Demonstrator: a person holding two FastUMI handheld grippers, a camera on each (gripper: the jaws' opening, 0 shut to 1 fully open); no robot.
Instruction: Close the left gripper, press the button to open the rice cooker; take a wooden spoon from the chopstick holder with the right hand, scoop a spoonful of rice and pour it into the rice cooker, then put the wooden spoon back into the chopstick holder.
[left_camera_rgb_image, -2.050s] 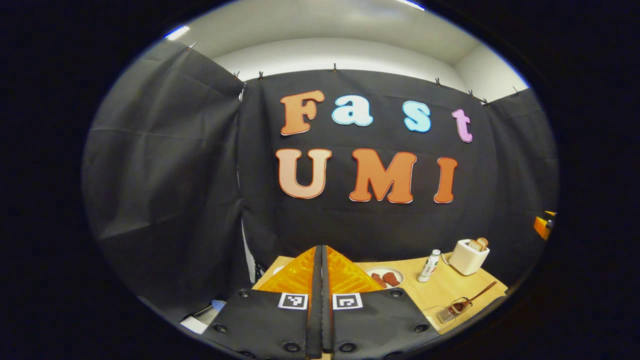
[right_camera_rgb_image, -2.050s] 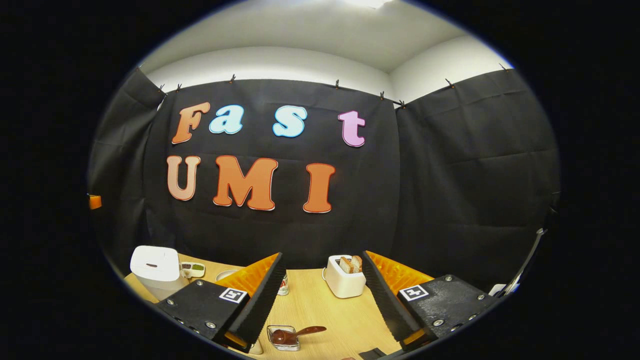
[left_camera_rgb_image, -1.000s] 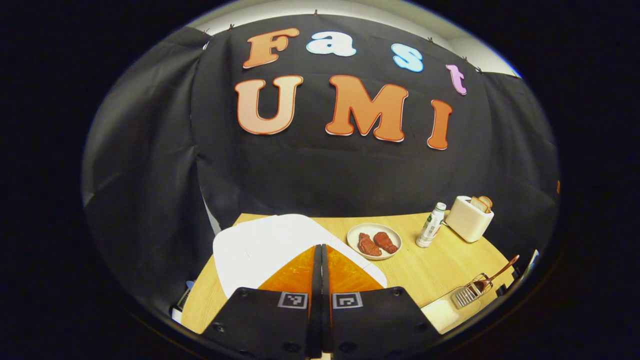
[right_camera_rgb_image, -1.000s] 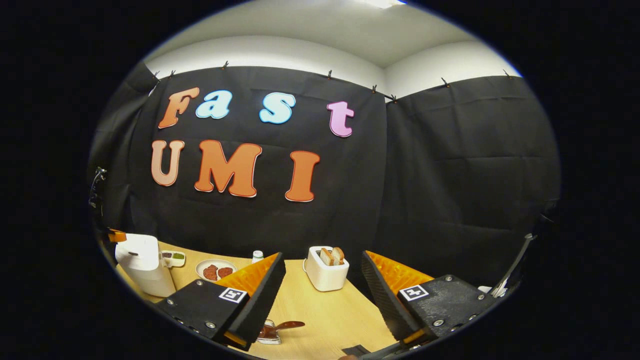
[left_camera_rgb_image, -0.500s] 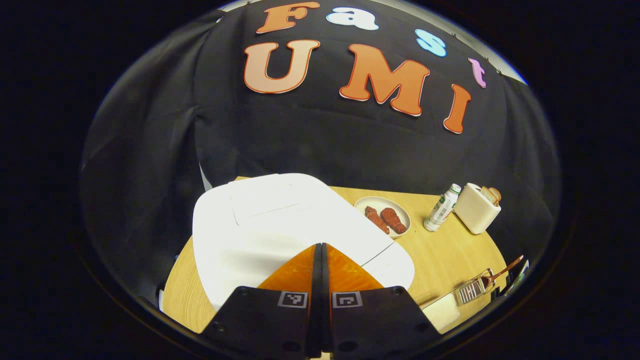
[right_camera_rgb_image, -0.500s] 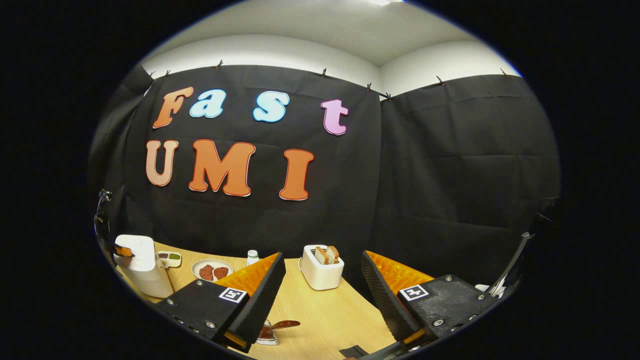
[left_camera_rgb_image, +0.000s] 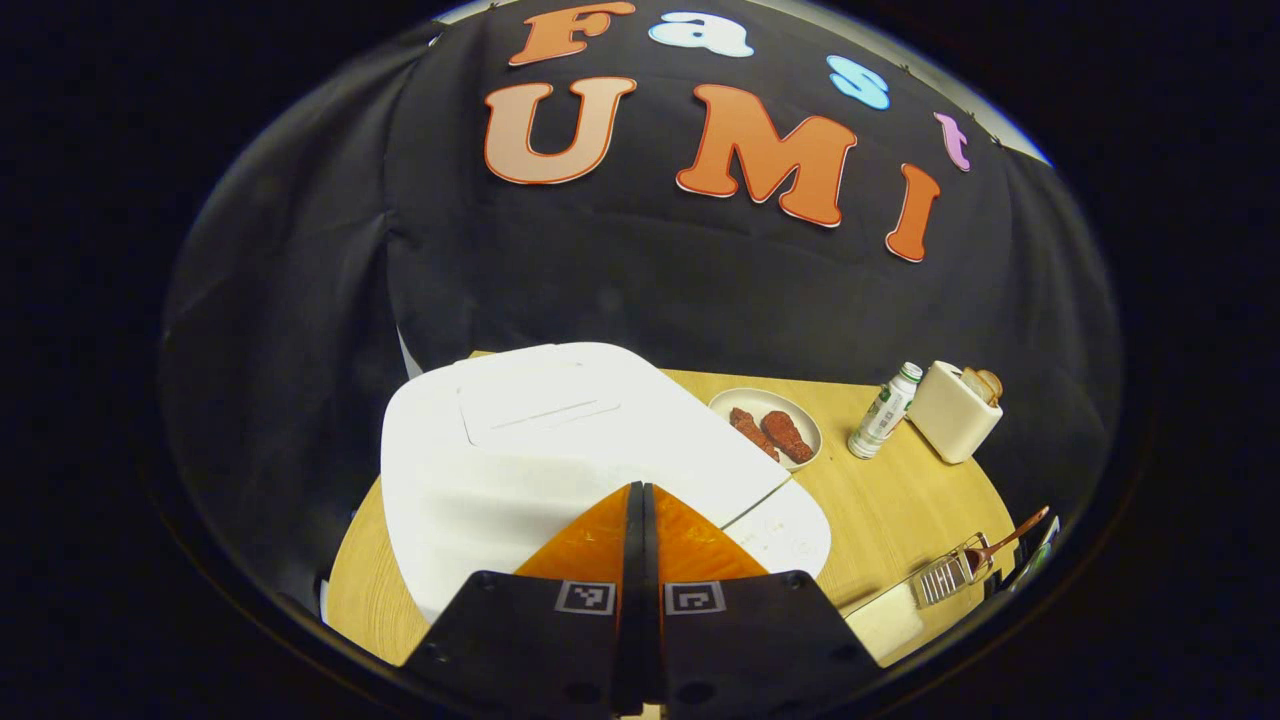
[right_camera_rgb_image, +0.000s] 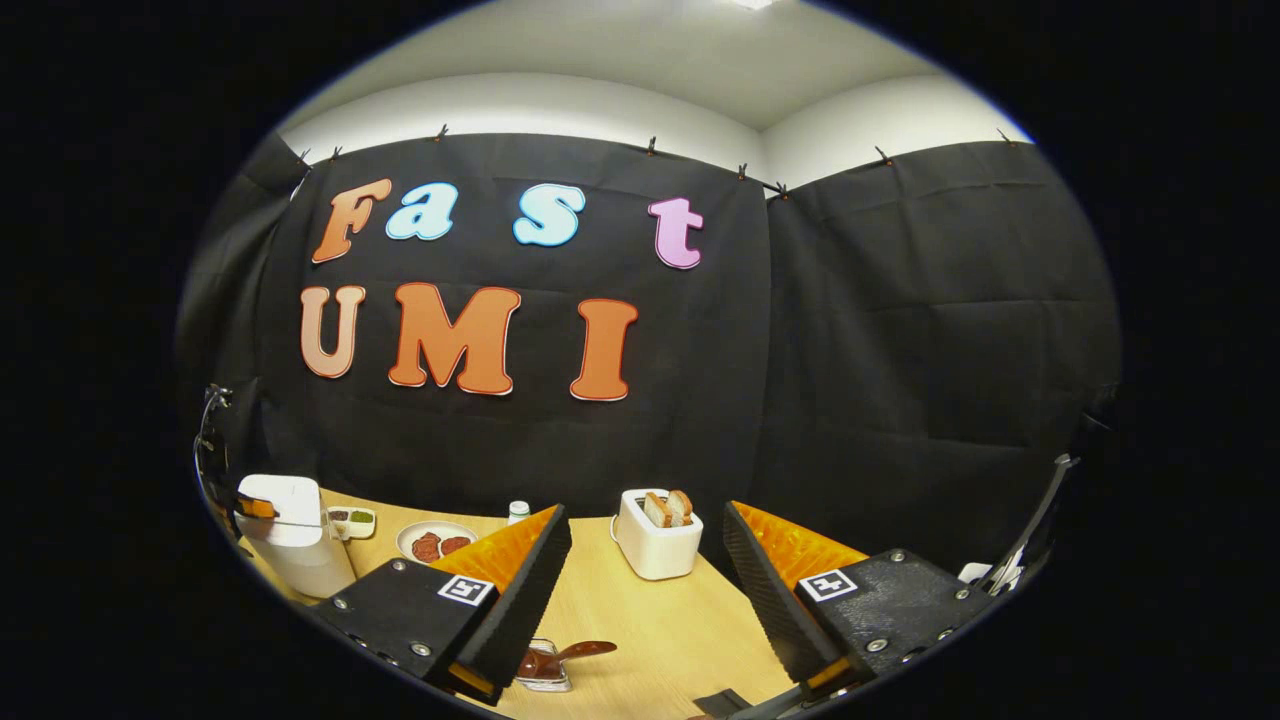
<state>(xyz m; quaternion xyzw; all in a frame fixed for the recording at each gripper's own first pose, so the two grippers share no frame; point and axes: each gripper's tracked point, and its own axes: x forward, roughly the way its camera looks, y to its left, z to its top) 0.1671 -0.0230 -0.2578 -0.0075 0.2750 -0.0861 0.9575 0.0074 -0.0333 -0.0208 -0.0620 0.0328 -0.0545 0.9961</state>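
The white rice cooker (left_camera_rgb_image: 540, 440) stands close below my left gripper (left_camera_rgb_image: 637, 492), its lid down. That gripper is shut with nothing in it, and its tips rest at the front of the lid beside the control panel (left_camera_rgb_image: 790, 530). Far left in the right gripper view, the rice cooker (right_camera_rgb_image: 295, 560) has the left gripper (right_camera_rgb_image: 252, 507) at its top. The wooden spoon (left_camera_rgb_image: 1000, 545) lies in the metal chopstick holder (left_camera_rgb_image: 940, 582) at the table's right edge. My right gripper (right_camera_rgb_image: 645, 512) hangs open and empty over the table, with the wooden spoon (right_camera_rgb_image: 580, 650) and holder (right_camera_rgb_image: 545, 670) just below its left finger.
On the wooden table (left_camera_rgb_image: 890, 500) stand a plate with two pieces of meat (left_camera_rgb_image: 765, 428), a small bottle (left_camera_rgb_image: 885, 410) and a white toaster with bread (left_camera_rgb_image: 955, 410). A pale container (left_camera_rgb_image: 885, 625) sits beside the holder. A small divided dish (right_camera_rgb_image: 352, 520) lies behind the cooker.
My shut left gripper has tipped down and come in over the rice cooker, settling on its front in the last half second. The right gripper has hardly moved and stays open.
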